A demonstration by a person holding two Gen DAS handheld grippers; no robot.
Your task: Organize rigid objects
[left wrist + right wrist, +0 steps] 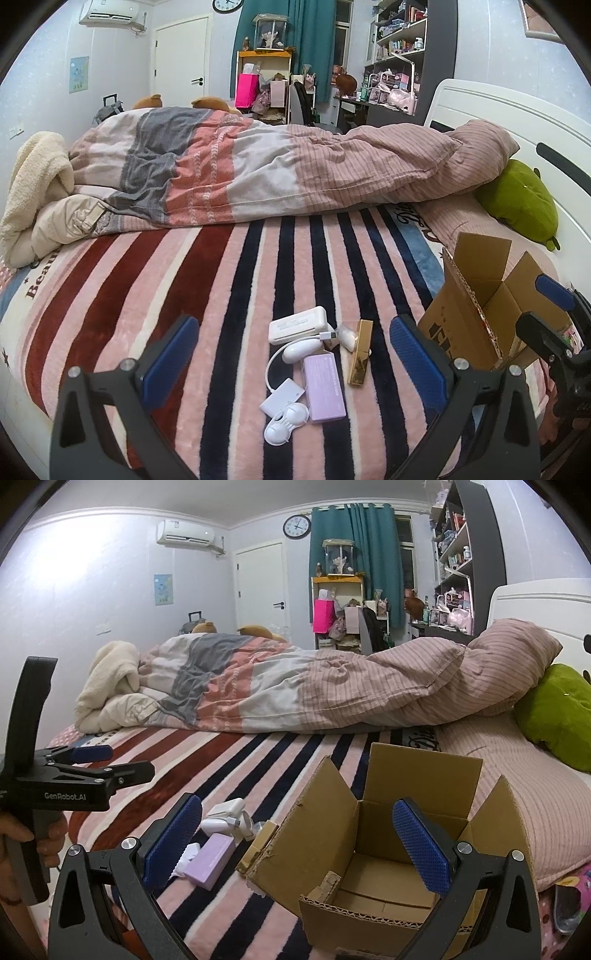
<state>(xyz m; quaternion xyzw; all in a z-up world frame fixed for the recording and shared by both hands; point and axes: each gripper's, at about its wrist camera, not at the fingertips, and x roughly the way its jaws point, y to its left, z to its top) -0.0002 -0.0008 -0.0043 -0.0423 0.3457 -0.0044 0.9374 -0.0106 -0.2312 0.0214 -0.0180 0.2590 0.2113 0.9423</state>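
1. Cardboard is the goal here: an open box [388, 853] sits on the near right of the striped blanket [184, 295], flaps up and inside bare as far as the right wrist view shows, so it looks ready to take the loose things.
2. The things to sort lie in a tight heap just left of the box: a white case [298, 325] at the far end, a gold bar [361, 354] on the right, a lilac case [325, 386] in the middle, a white card [282, 397] on a thin cable, and a white plastic clip [286, 422] nearest.
3. The left gripper [295, 365] hangs over the heap with its jaws spread wide and nothing between them; the heap sits midway between the blue pads, which suggests it is lined up for a first pick.
4. The right gripper [303, 849] is likewise released and empty, its far pad over the box mouth. I judge it is there to steady the box or wait its turn.
5. Nothing seems packed yet, so the task is at its start.
6. The heap is crowded: the cable runs under other pieces, so lifting one may drag a neighbour. The gold bar, lying clear on the right edge, looks the easiest first pick.
7. A bunched duvet [258, 166] and green cushion [517, 203] lie far behind, out of the way.
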